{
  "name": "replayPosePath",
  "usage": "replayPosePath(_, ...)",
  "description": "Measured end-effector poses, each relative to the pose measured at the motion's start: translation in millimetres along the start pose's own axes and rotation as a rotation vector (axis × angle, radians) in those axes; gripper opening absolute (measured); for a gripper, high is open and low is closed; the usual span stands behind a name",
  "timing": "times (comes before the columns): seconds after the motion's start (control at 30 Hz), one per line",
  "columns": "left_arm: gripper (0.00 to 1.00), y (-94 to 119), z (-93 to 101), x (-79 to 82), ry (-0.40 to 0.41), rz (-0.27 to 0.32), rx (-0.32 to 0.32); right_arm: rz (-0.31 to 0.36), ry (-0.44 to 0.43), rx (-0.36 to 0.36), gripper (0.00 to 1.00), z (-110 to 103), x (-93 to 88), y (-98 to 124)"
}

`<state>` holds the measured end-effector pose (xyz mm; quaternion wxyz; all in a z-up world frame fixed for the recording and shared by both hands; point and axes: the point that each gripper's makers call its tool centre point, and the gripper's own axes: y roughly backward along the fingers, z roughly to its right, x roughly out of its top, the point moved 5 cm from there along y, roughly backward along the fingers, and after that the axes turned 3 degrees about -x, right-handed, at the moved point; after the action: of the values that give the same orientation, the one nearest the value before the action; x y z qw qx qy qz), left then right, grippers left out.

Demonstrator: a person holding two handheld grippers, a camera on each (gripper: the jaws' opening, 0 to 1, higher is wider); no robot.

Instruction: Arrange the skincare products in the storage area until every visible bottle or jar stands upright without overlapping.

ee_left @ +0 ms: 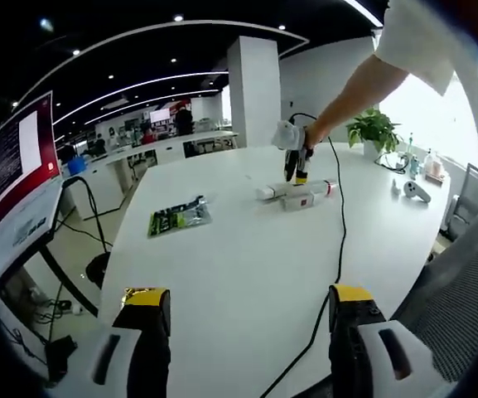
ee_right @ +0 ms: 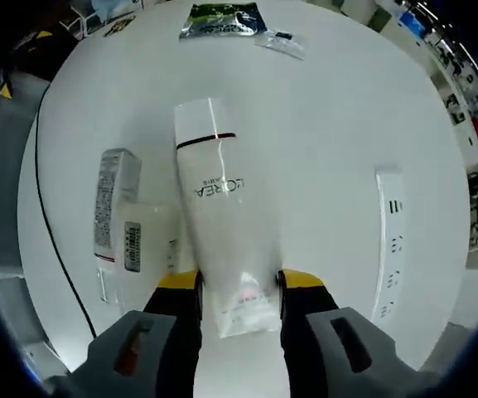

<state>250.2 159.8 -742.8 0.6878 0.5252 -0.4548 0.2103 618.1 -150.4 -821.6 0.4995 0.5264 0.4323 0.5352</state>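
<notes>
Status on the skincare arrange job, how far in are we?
Early. Done: nothing stands upright. In hand: the right gripper has its jaws around the crimped end of a white L'Oreal tube with a black band, which still seems to lie on the white table. Left: stand that tube, then the two white labelled tubes lying beside it. The left gripper is open and empty.

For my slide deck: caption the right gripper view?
Right tongs close on a white L'Oreal tube lying beside another tube on the white table.
</notes>
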Motion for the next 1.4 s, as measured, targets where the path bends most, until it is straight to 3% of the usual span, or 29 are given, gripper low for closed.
replayPosePath(0.07,0.81,0,-0.2,-0.1,-0.001,-0.002,0.002,0.007,0.041,0.014,0.34,0,1.7,-1)
replayPosePath(0.13,0.80,0,-0.1,-0.2,-0.004,-0.002,0.002,-0.008,0.003,0.012,0.33,-2,0.9,-1)
replayPosePath(0.27,0.80,0,-0.6,-0.3,-0.004,-0.001,0.004,-0.011,0.031,0.008,0.31,-5,2.5,0)
replayPosePath(0.6,0.80,1,-1.0,-0.3,-0.007,-0.002,0.009,0.000,0.004,-0.014,0.25,-7,2.5,4)
replayPosePath(1.4,0.79,3,-1.2,4.4,-0.021,0.027,0.006,0.032,0.084,-0.148,0.21,-9,28.7,63)
